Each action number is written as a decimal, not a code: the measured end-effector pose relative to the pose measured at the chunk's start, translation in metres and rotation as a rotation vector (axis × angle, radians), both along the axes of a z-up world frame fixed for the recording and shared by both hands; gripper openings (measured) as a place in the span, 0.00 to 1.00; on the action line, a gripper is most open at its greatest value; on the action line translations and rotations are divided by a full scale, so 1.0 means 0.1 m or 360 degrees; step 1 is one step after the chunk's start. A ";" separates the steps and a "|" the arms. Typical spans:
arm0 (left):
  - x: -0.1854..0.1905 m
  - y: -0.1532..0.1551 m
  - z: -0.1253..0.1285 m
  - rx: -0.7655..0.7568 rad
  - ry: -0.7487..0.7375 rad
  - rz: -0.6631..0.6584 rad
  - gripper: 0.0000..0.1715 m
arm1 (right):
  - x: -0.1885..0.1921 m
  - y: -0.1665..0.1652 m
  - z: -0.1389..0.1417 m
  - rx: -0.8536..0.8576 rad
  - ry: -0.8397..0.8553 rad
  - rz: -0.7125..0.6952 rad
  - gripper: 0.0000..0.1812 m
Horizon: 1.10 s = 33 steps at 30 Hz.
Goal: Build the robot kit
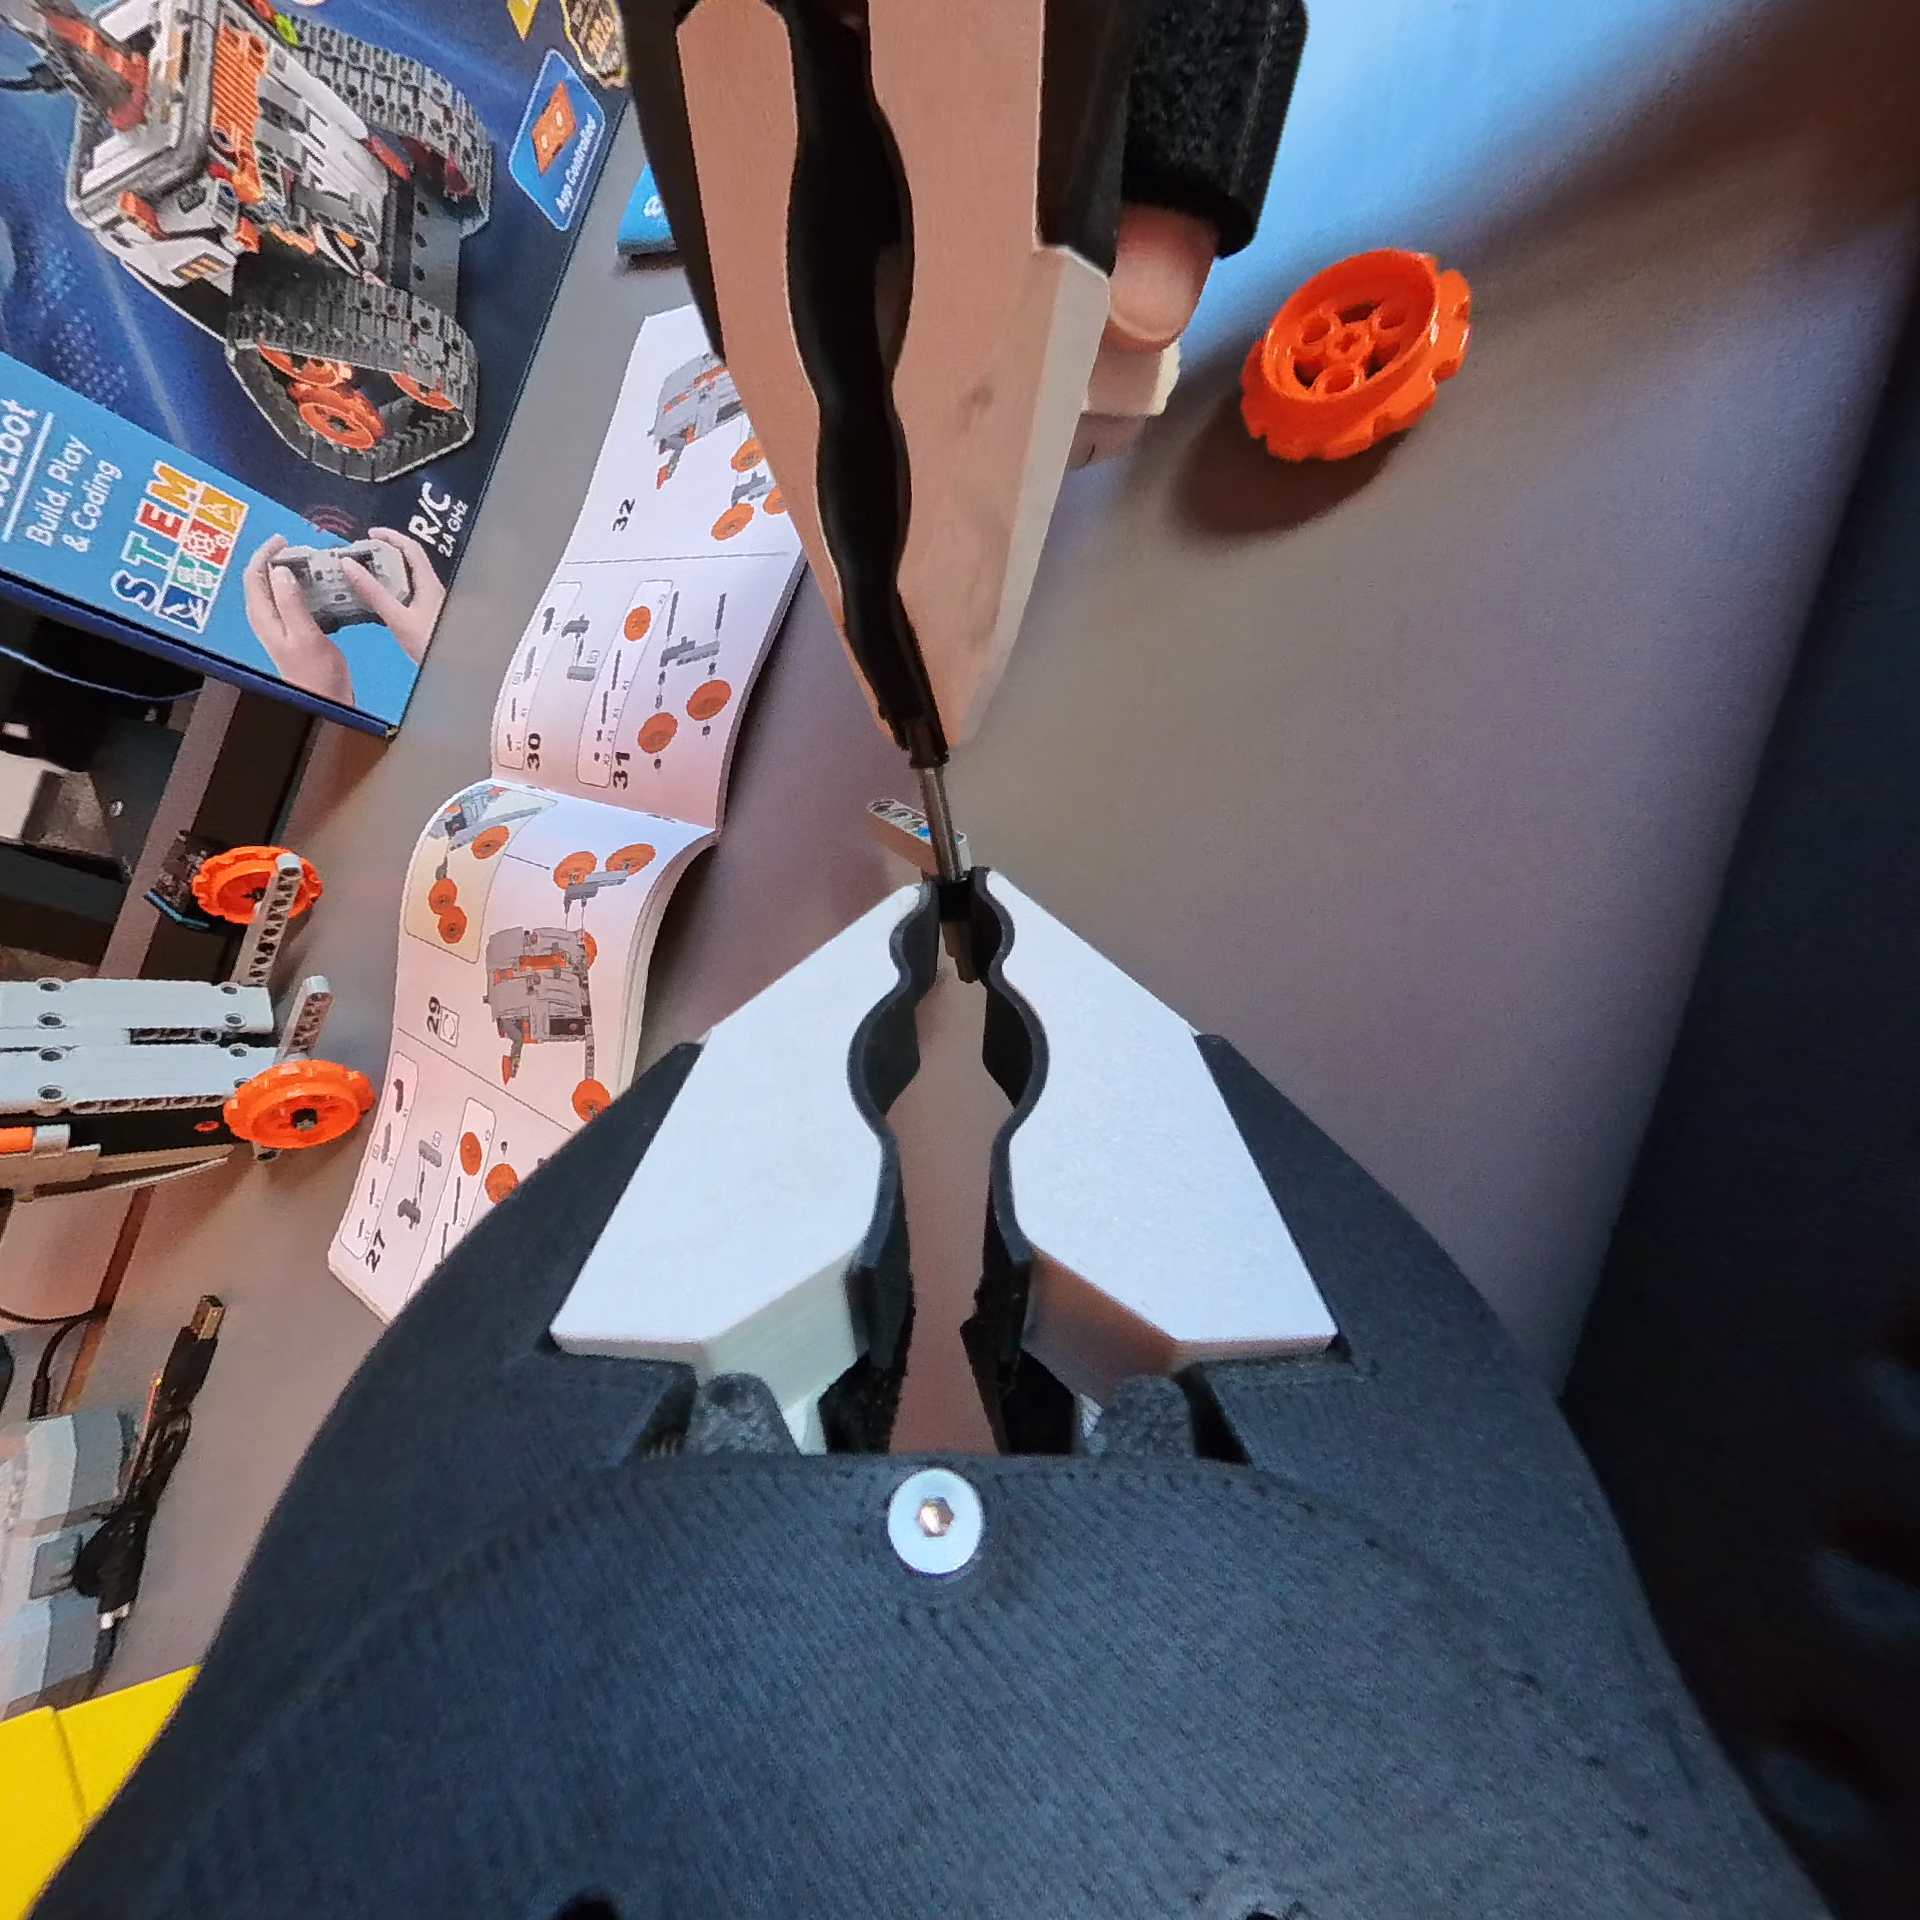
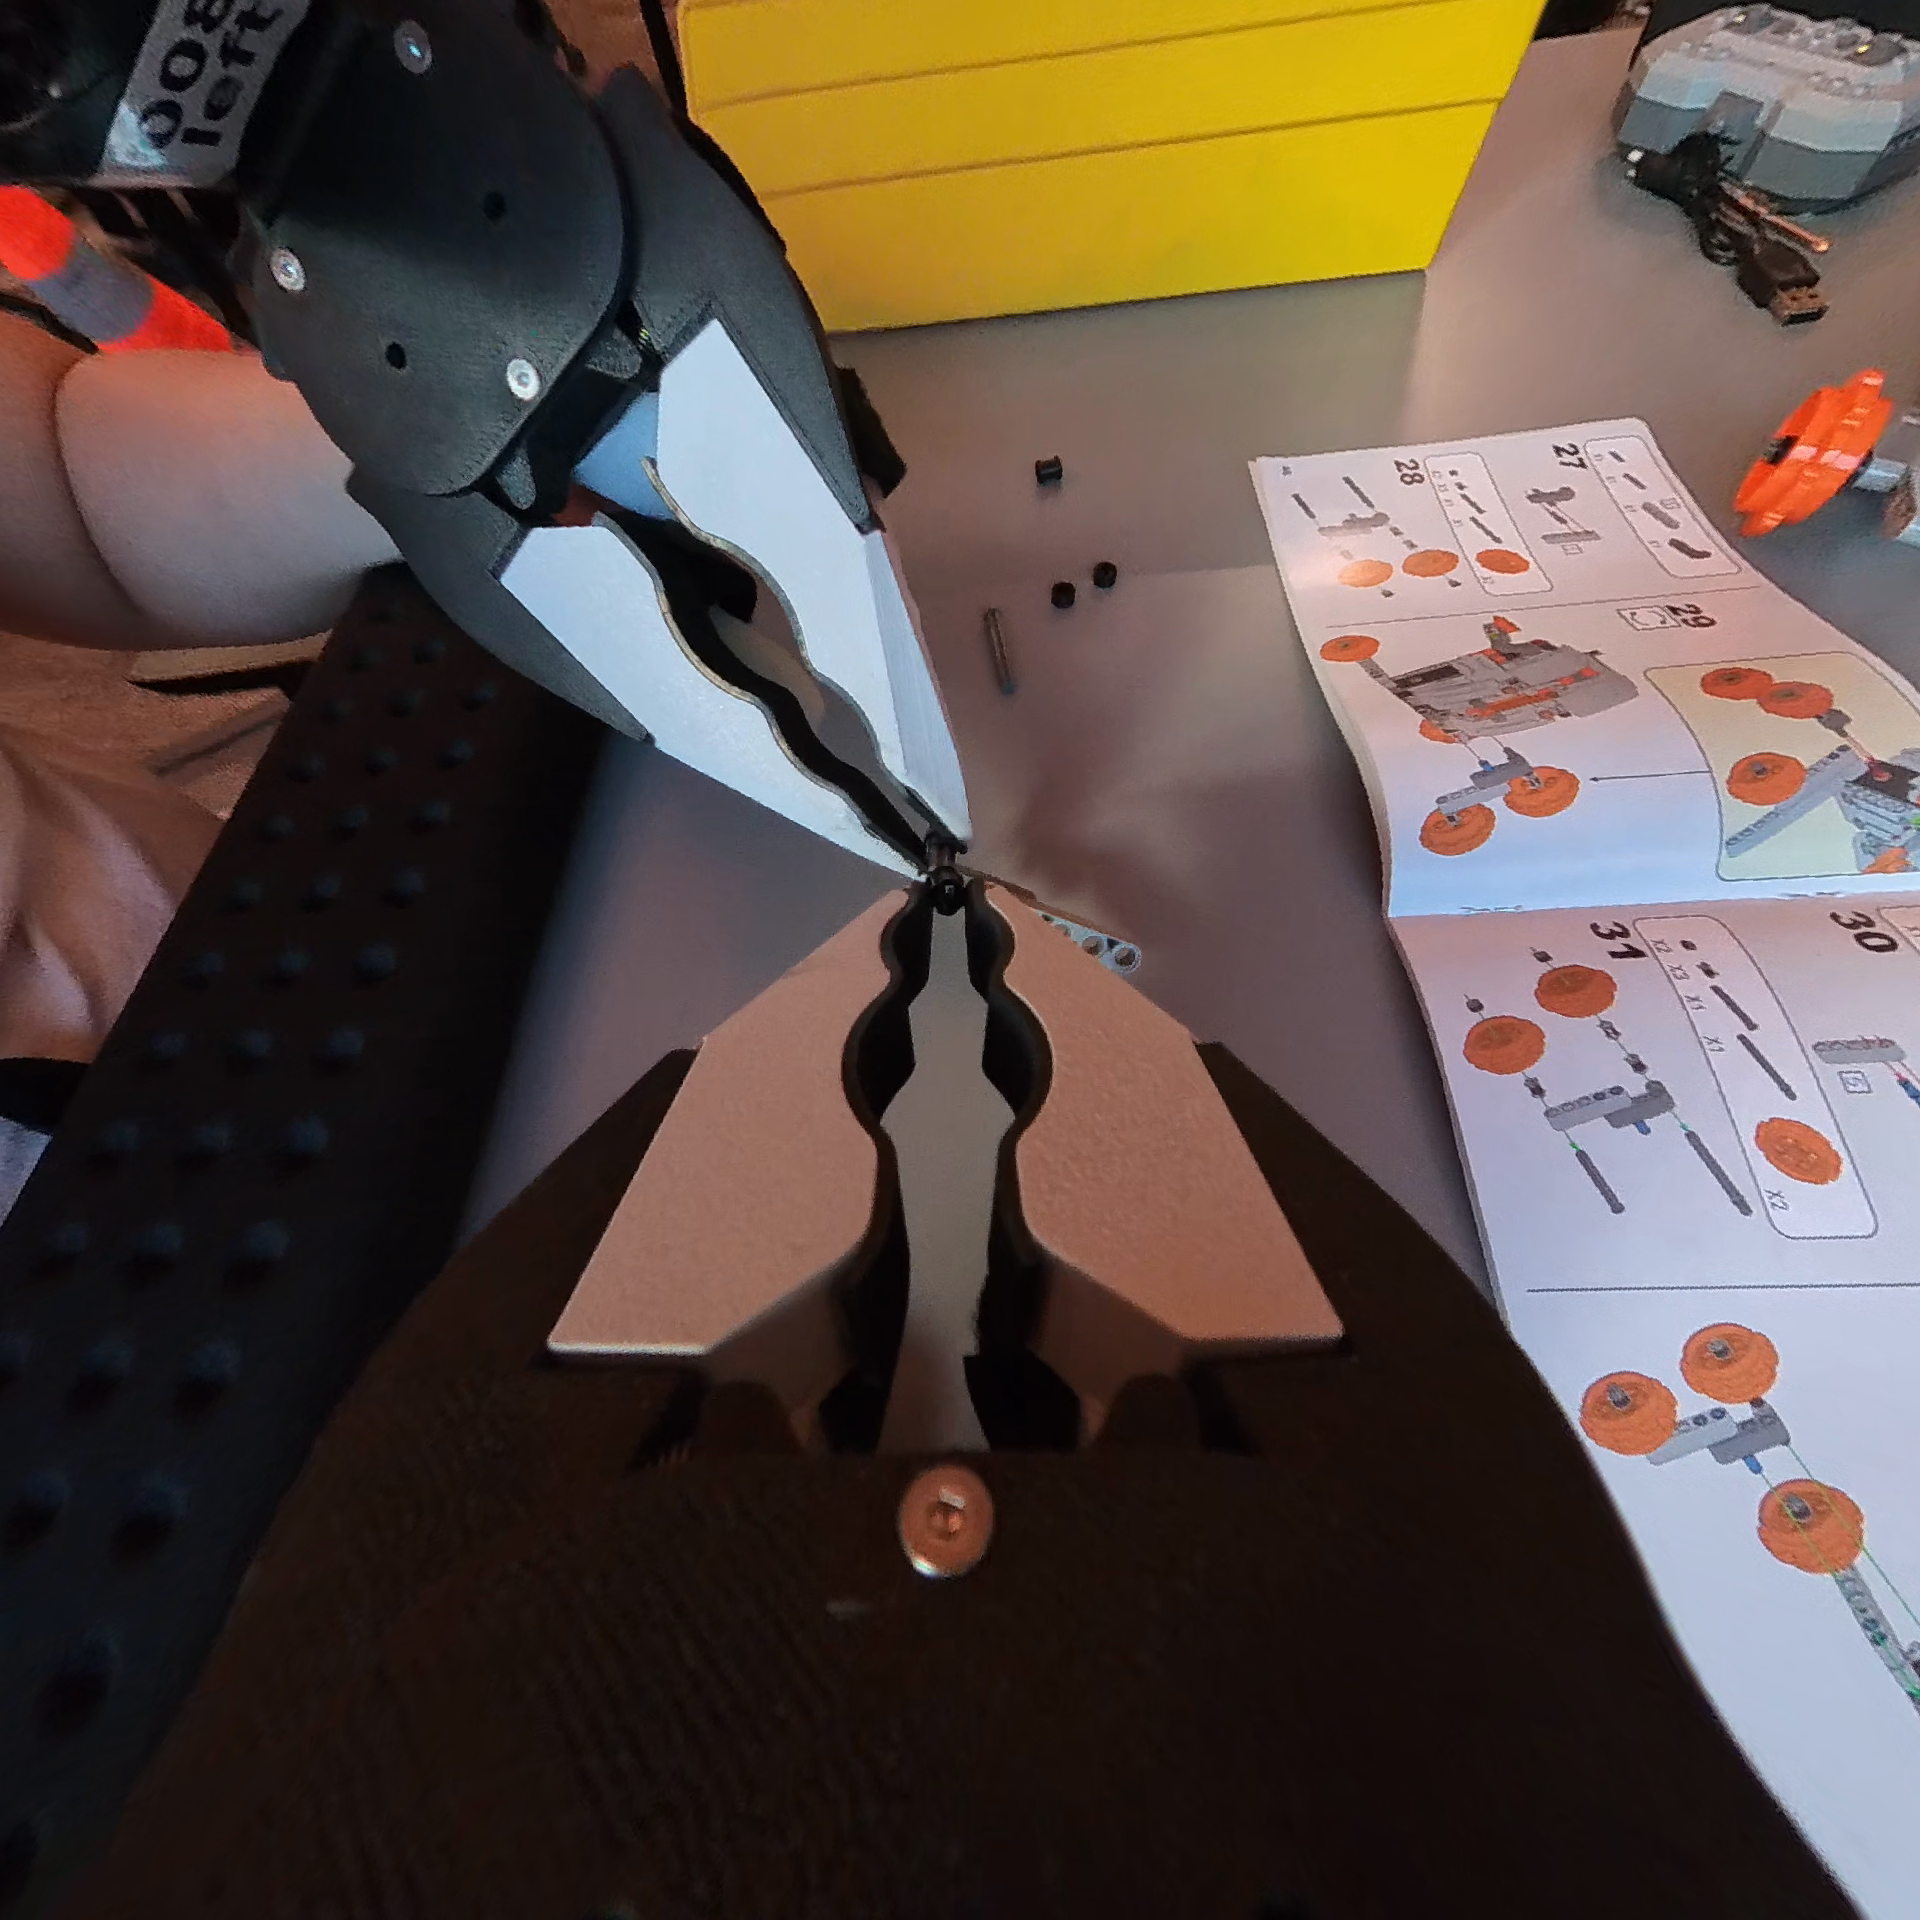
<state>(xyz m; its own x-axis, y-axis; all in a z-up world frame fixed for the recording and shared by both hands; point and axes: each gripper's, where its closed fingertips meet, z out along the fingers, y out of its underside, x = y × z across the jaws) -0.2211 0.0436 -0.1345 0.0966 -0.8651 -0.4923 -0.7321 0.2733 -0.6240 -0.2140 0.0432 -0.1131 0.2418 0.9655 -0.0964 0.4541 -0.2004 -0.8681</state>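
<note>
Tip to tip — left tool (image 1: 957, 902) and right tool (image 2: 943, 902) both clamp one grey axle (image 1: 943, 823).

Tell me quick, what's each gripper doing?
Left gripper: shut on a small black piece.
Right gripper: shut on a thin axle.

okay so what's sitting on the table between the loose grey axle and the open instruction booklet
In the right wrist view, two small black bushes lie on the grey table between the loose axle and the booklet; a third bush sits farther back. The rest is bare.
</note>
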 end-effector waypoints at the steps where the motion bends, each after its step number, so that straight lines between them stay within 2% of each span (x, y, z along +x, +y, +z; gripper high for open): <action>1: 0.00 0.00 -0.01 0.0005 0.0012 0.0001 0.01 | 0.00 0.00 -0.01 0.0027 -0.0037 -0.0004 0.03; 9: -0.01 0.02 -0.10 0.0004 0.0084 0.0010 0.01 | -0.04 -0.02 -0.11 0.0331 -0.0330 0.0024 0.03; 15: 0.02 0.01 -0.02 -0.0019 -0.0014 -0.0012 0.01 | 0.00 -0.01 0.05 0.0313 -0.0167 0.0018 0.03; 22: 0.03 0.00 0.02 -0.0002 -0.0049 -0.0026 0.01 | 0.02 -0.01 0.03 0.0326 -0.0184 0.0021 0.03; 26: 0.03 0.00 0.04 -0.0005 -0.0070 -0.0024 0.01 | 0.02 -0.01 0.05 0.0238 -0.0102 0.0024 0.03; 33: 0.01 0.00 0.02 -0.0036 -0.0048 -0.0011 0.01 | 0.02 0.01 0.01 -0.0154 0.0135 0.0006 0.03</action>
